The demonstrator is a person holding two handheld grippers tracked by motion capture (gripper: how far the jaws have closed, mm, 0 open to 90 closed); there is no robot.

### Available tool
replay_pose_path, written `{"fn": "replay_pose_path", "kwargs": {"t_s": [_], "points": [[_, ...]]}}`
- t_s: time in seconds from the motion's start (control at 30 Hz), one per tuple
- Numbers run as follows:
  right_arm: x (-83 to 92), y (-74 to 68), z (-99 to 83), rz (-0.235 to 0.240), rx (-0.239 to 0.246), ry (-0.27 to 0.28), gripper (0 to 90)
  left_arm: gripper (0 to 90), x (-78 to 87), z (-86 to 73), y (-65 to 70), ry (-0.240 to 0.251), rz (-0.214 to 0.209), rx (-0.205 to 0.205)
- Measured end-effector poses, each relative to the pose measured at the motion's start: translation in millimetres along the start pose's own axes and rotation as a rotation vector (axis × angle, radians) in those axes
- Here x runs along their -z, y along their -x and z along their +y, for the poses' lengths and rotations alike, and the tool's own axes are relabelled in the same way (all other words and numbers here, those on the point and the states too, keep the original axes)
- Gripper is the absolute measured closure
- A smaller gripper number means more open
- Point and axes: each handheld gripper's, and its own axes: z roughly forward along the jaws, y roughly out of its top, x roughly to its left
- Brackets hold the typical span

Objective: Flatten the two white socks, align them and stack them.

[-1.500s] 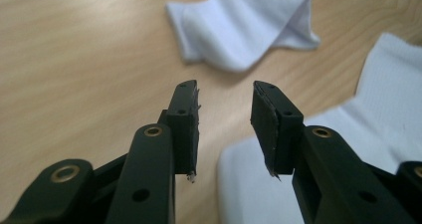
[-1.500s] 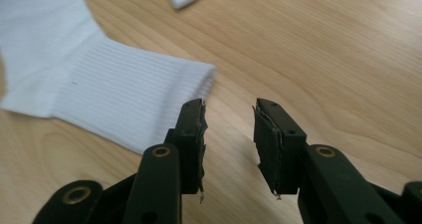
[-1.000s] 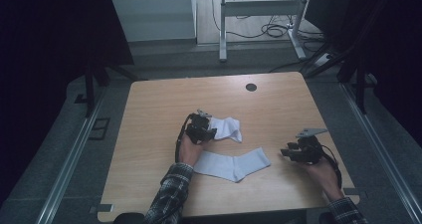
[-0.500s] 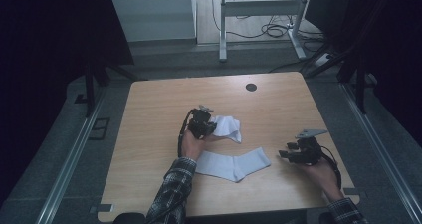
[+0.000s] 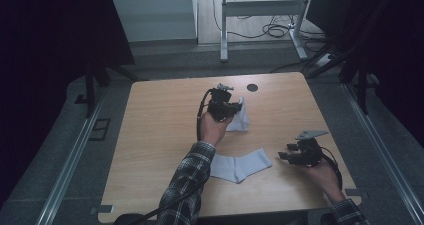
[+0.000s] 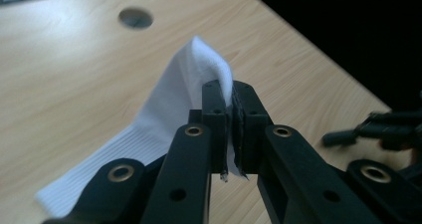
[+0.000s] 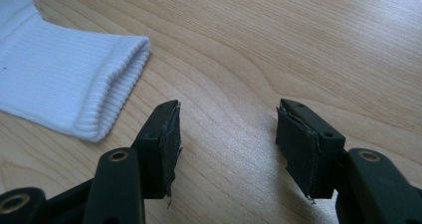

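Left gripper [image 6: 232, 92]: jaws pressed together on a fold of a white sock [image 6: 169, 109], the fabric pinched between the pads and rising above the tips. Seen from the high view, this gripper [image 5: 231, 105] sits toward the far edge of the table [image 5: 150, 135], near its middle, with the held sock [image 5: 240, 117] hanging off its right side, the lower end at or near the wood (contact cannot be confirmed). A round hole [image 5: 252, 87] in the tabletop lies just beyond, close to the far edge.

Right gripper [image 7: 226, 129]: jaws spread wide, nothing between them, bare wood showing in the gap. It is low over the table near the right edge, toward the near right corner [image 5: 292, 152]. A second white sock [image 7: 59, 84] lies flat just beside its left jaw, ribbed cuff toward the gripper, not touching. In the high view that sock [image 5: 240, 166] rests near the middle of the near edge, between the two forearms (the left one in a plaid sleeve [image 5: 187, 190]).
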Motion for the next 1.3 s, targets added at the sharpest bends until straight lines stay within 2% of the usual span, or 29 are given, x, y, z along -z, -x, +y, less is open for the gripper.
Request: {"fn": "replay_pose_path", "kwargs": {"t_s": [0.13, 0.27, 0.37, 0.43, 0.5, 0.6, 0.7, 0.73, 0.77, 0.8, 0.93, 1.13, 1.23, 1.3], "points": [[0.2, 0.4, -0.2, 0.004, -0.003, 0.001, 42.6, 85.8, 6.1, 23.9, 19.5, 0.044, -0.017, -0.034], [0.0, 0.1, -0.3, 0.005, 0.002, 0.0, 42.6, 85.9, 31.1, 50.9, 37.2, 0.119, -0.028, -0.073], [0.2, -0.2, -0.1, 0.002, 0.005, 0.0, 42.7, 85.8, 56.6, 64.6, 42.6, 0.171, -0.014, -0.088], [0.1, -0.4, 0.0, 0.003, 0.002, -0.002, 42.6, 85.8, 69.4, 64.1, 38.5, 0.192, 0.005, -0.083], [0.1, -0.6, 0.1, 0.003, 0.001, -0.003, 42.6, 85.8, 71.0, 56.3, 30.9, 0.176, 0.021, -0.071], [-0.2, -1.1, 0.3, 0.004, 0.004, -0.003, 42.4, 85.7, 62.3, 32.1, 10.7, 0.126, 0.032, -0.021], [-0.3, -0.7, 0.2, 0.005, 0.004, -0.001, 42.4, 85.7, 48.1, 2.0, -11.0, 0.062, 0.062, 0.01], [-0.2, -0.6, 0.1, 0.007, 0.003, -0.001, 42.3, 85.7, 39.7, -17.5, -24.4, 0.014, 0.087, 0.02], [-0.3, -0.5, 0.1, 0.007, 0.002, 0.0, 42.3, 85.6, 36.7, -26.6, -30.8, -0.006, 0.103, 0.02], [-0.3, -0.5, 0.1, 0.007, 0.002, 0.0, 42.3, 85.5, 36.7, -26.6, -30.8, -0.006, 0.103, 0.02], [-0.3, -0.5, 0.1, 0.006, 0.004, 0.0, 42.0, 85.3, 32.2, -56.7, -52.5, -0.072, 0.162, 0.024], [-0.6, 0.1, 0.0, 0.01, -0.003, 0.004, 41.5, 84.6, 32.6, -96.5, -72.2, -0.162, 0.267, -0.021], [-0.5, -0.3, 0.0, 0.008, 0.0, 0.003, 41.7, 84.1, 30.0, -115.8, -79.9, -0.192, 0.299, -0.021], [-0.8, -1.3, 0.2, 0.001, 0.005, 0.002, 41.9, 78.6, 28.9, -125.2, -84.5, -0.193, 0.312, -0.012]]}}
